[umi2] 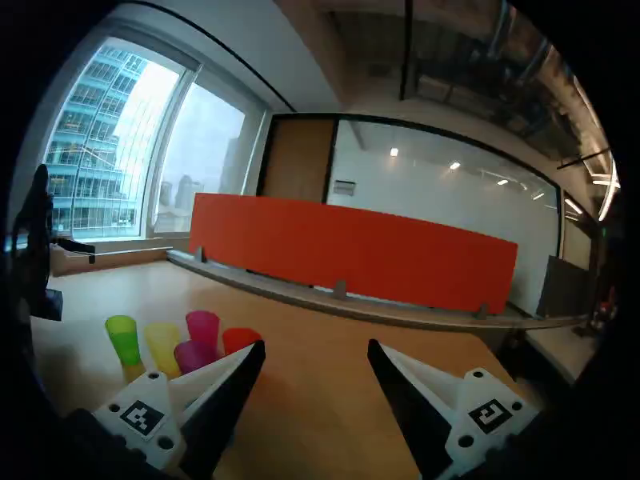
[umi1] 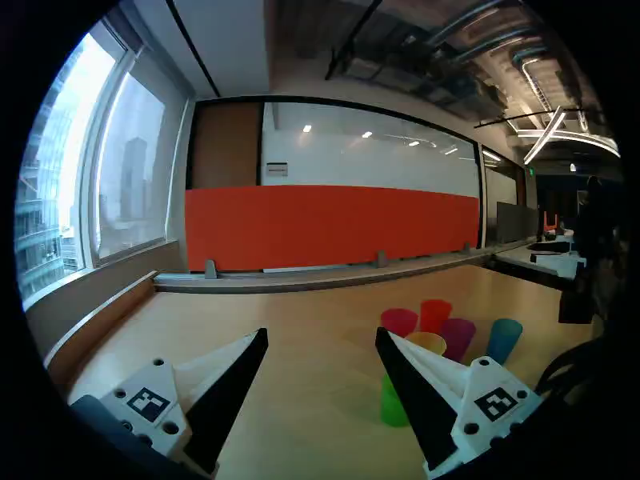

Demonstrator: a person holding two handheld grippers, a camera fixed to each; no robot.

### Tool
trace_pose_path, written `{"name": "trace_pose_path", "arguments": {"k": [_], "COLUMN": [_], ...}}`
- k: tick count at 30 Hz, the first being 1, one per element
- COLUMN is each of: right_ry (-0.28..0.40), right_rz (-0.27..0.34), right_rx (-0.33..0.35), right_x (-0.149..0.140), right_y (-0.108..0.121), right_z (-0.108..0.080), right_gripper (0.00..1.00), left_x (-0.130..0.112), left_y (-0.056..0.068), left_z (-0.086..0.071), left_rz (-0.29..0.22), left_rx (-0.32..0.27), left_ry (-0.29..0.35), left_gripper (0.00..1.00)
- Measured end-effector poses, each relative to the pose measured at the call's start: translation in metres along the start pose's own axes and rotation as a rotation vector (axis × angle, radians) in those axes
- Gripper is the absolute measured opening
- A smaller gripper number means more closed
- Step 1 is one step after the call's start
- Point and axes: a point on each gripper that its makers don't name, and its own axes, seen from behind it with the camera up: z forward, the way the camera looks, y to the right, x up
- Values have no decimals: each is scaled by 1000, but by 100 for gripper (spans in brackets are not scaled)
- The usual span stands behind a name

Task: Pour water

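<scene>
Left claw [umi1: 320, 332] and right claw [umi2: 314, 344] apart, empty; coloured cups [umi1: 436, 316] clustered on table [umi1: 240, 312], contents unclear.

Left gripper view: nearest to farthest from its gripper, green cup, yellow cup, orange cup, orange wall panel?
1. Green cup, beside a finger.
2. Yellow cup, just behind.
3. Orange cup, back row.
4. Orange wall panel, far back.

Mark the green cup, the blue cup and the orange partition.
green cup [umi2: 122, 338], right gripper view, side wall.
blue cup [umi1: 504, 340], left gripper view, side wall.
orange partition [umi1: 328, 226], left gripper view, panel centre.
</scene>
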Motion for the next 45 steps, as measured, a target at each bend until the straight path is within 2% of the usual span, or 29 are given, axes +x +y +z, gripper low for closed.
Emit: {"name": "trace_pose_path", "arguments": {"k": [6, 15, 23, 30, 38, 45], "right_ry": [48, 108, 128, 147, 142, 138], "right_rz": [39, 82, 111, 134, 144, 139], "right_rx": [-111, -217, -214, -208, -203, -206], "right_x": [10, 27, 31, 31, 24, 20], "right_y": [18, 34, 29, 21, 15, 12], "right_z": [-3, -14, -13, -14, -13, -13], "right_gripper": [99, 99, 99, 99, 99, 99], "left_x": [11, 37, 37, 32, 16, -1], "left_y": [-2, -14, -22, -27, -31, -37], "left_z": [-1, -5, -5, -4, 2, 5], "left_rz": [-31, -13, -40, -35, -45, -21], "left_rx": [36, 114, 162, 201, 238, 271], "left_ry": [54, 113, 136, 154, 157, 146], "left_gripper": [100, 100, 100, 100, 100, 100]}}
